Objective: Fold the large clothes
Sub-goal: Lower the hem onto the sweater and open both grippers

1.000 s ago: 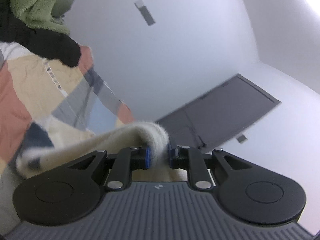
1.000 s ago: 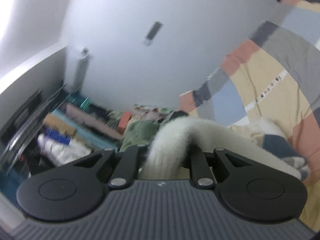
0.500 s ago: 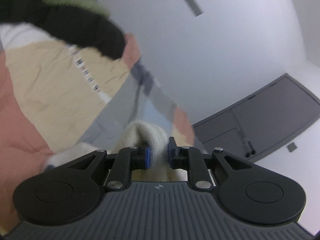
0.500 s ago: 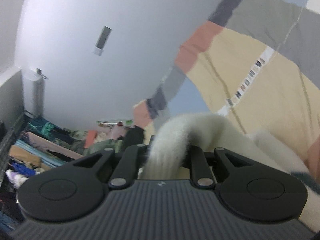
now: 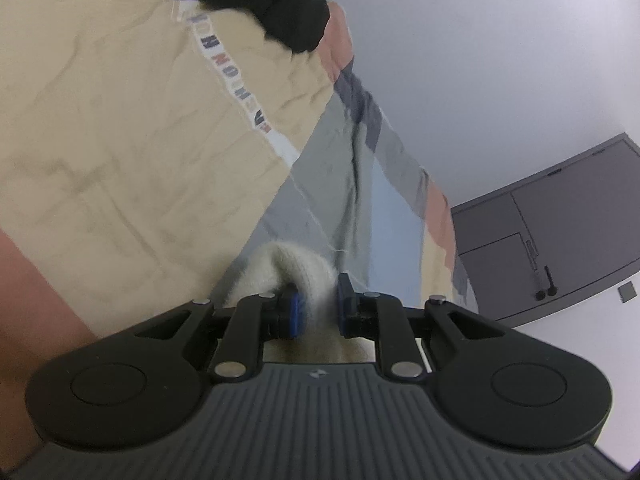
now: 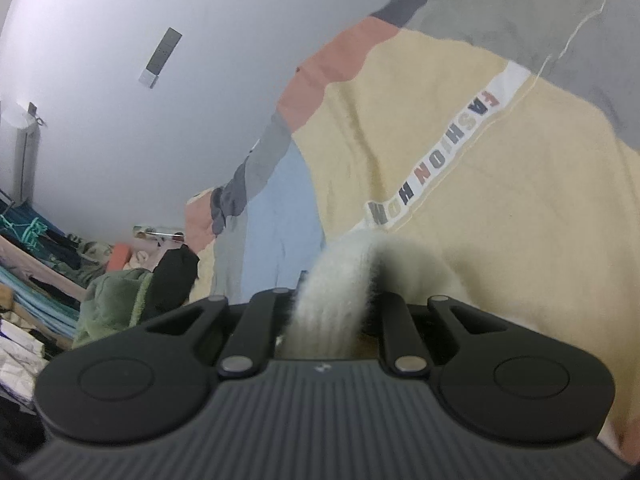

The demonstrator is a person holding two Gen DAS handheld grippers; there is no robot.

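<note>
While clamped on cream knit (image 5: 296,268), left gripper (image 5: 318,312) and right gripper (image 6: 332,308), spread over patchwork bedspread (image 6: 500,216) for laying flat.

Soft, even daylight fills both views, with no hard shadows or glare. The fisheye lenses bend the white wall (image 5: 500,80) and the patchwork bedspread (image 6: 460,128) into curves toward the edges. Fuzzy cream fabric (image 6: 336,292) just ahead of each camera is blurred; the lettering on the bedspread stays readable.

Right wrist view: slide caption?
Right gripper clamps a fuzzy cream garment above a colour-block bedspread.
</note>
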